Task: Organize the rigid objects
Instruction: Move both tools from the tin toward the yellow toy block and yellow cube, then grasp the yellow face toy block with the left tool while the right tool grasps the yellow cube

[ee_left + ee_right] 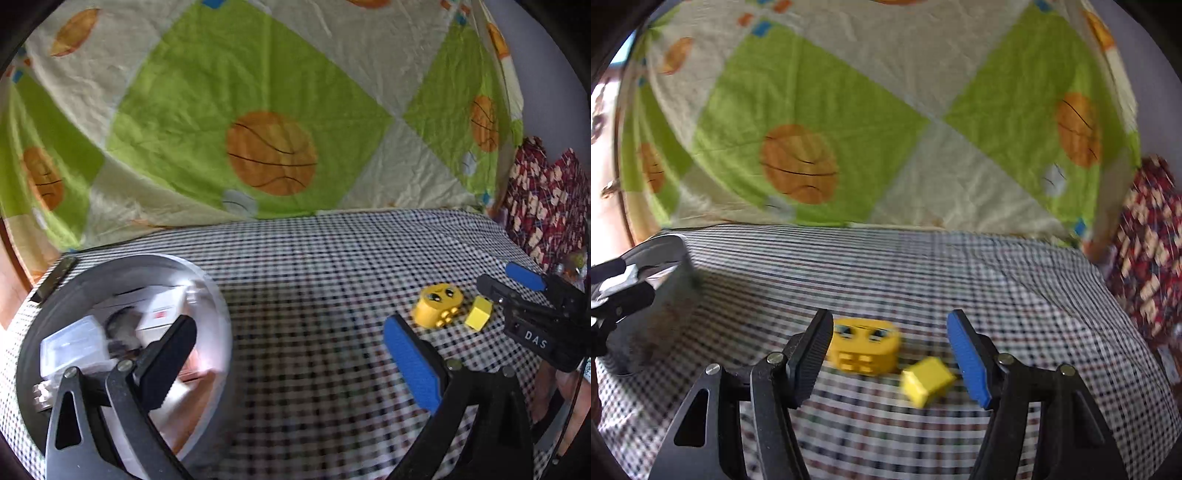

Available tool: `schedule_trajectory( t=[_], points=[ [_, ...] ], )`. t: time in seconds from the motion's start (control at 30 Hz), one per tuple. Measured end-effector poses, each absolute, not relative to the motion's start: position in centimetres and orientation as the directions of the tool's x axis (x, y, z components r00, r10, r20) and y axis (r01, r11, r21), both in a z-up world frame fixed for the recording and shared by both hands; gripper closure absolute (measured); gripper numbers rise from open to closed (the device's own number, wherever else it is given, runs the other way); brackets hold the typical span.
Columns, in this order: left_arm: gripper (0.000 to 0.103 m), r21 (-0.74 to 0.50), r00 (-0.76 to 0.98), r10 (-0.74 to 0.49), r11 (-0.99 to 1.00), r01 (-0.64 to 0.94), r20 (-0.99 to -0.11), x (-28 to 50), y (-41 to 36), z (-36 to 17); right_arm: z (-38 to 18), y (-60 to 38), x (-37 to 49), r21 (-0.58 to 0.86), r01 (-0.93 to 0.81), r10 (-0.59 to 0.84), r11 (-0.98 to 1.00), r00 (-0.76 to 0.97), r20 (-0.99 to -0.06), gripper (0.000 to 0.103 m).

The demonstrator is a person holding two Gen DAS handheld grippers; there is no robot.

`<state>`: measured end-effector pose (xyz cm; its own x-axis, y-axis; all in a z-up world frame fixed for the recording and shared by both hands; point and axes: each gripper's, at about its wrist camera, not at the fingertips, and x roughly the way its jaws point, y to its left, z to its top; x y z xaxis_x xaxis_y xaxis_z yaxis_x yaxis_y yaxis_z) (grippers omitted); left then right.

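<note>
Scene state: two yellow items are seen on the checked tablecloth, well apart from the metal bowl at the left end. The yellow face toy lies just beside the yellow cube; whether the two touch cannot be told through the motion blur. The bowl is already loaded with white boxes and other items too blurred to name.

Right gripper is held released, jaws spread wide, with both yellow pieces framed between them; nothing is gripped. Left gripper is likewise released and empty, its left finger overlapping the bowl in the wrist view and its blue pad over bare cloth.

Judged step: approach for a pick of one yellow piece, presumably for transfer to the bowl.

Risks noted:
- Both pieces sit inside the jaw span. If the jaws are closed at this alignment, toy and cube may be pinched together, and one may be squeezed out sideways.
- The cube is lying askew; a closure on its corners rather than its flat faces may cause it to twist and slip.
- The cloth is loose fabric; a low approach may drag it and shift both pieces.
- The bowl looks fairly full, so a dropped piece may bounce off the boxes.
</note>
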<state>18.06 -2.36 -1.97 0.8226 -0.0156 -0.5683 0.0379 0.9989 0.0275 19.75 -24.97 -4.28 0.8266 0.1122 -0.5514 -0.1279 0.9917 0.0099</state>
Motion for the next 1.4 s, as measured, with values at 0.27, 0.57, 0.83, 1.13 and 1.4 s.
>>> schedule_trajectory(
  t=[0.27, 0.57, 0.83, 1.13, 1.4],
  points=[
    [0.0, 0.054, 0.785, -0.018, 0.996, 0.065, -0.619, 22.9, -7.4, -3.9, -6.4, -28.2, 22.1, 0.138, -0.126, 0.186, 0.982, 0.737, -0.649, 0.037],
    [0.0, 0.044, 0.754, -0.012, 0.998, 0.053, -0.657, 24.6, -7.8, -5.5, -8.7, -27.0, 23.7, 0.134, -0.155, 0.202, 0.979, 0.615, -0.762, 0.045],
    [0.0, 0.054, 0.748, -0.043, 0.993, 0.104, -0.663, 24.7, -10.3, -5.4, -8.5, -28.8, 22.8, 0.175, -0.086, 0.188, 0.981, 0.651, -0.735, 0.064],
    [0.0, -0.027, 0.683, -0.191, 0.97, 0.244, -0.704, 25.8, -14.6, -6.4, -7.5, -32.7, 21.1, 0.235, 0.101, 0.09, 0.967, 0.727, -0.681, 0.064],
    [0.0, 0.009, 0.647, -0.15, 0.972, 0.237, -0.748, 27.5, -17.0, -7.7, -7.0, -33.0, 20.5, 0.227, 0.127, 0.057, 0.966, 0.747, -0.662, 0.064]
  ],
)
